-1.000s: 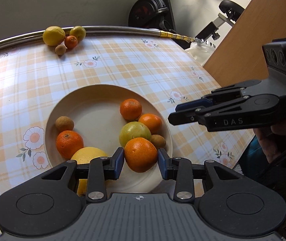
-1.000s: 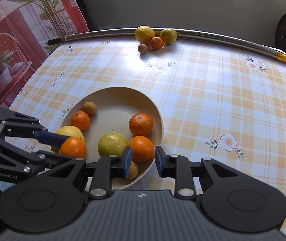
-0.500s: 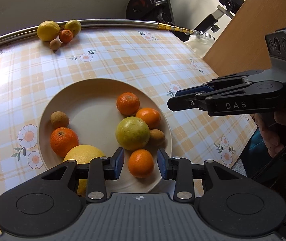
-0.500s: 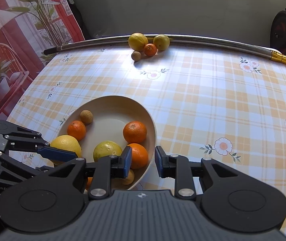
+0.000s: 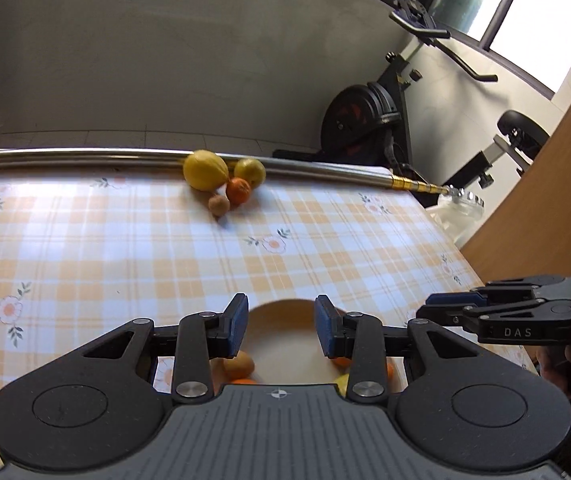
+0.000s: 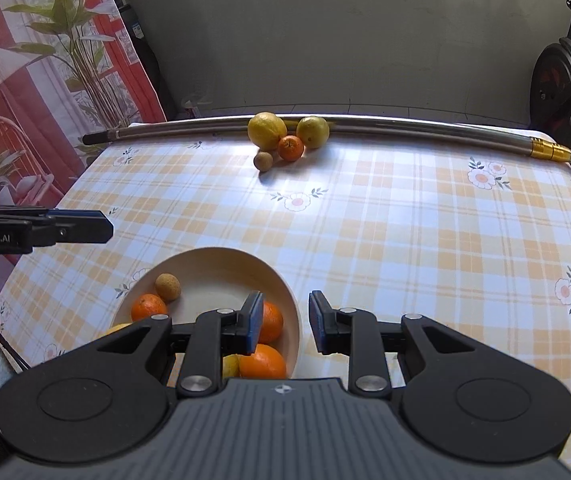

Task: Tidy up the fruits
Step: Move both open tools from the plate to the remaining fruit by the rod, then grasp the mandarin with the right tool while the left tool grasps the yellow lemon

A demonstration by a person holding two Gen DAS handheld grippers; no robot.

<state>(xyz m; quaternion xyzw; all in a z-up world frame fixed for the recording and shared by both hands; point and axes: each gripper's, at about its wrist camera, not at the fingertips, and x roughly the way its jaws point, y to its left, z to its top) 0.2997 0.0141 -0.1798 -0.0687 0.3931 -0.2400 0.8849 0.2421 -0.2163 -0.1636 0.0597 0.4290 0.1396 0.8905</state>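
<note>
Both grippers hover empty: the left gripper [image 5: 281,330] slightly parted, the right gripper [image 6: 284,322] at its narrowest. The fruit bowl [image 6: 221,268] lies just below them on the checked tablecloth [image 6: 385,232]; four fruits [image 6: 285,138] sit far off against a metal pole [image 6: 425,128].

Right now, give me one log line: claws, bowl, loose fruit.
left claw: open, empty | right claw: shut, empty | bowl: holds oranges | four fruits: far table edge, against metal pole
</note>
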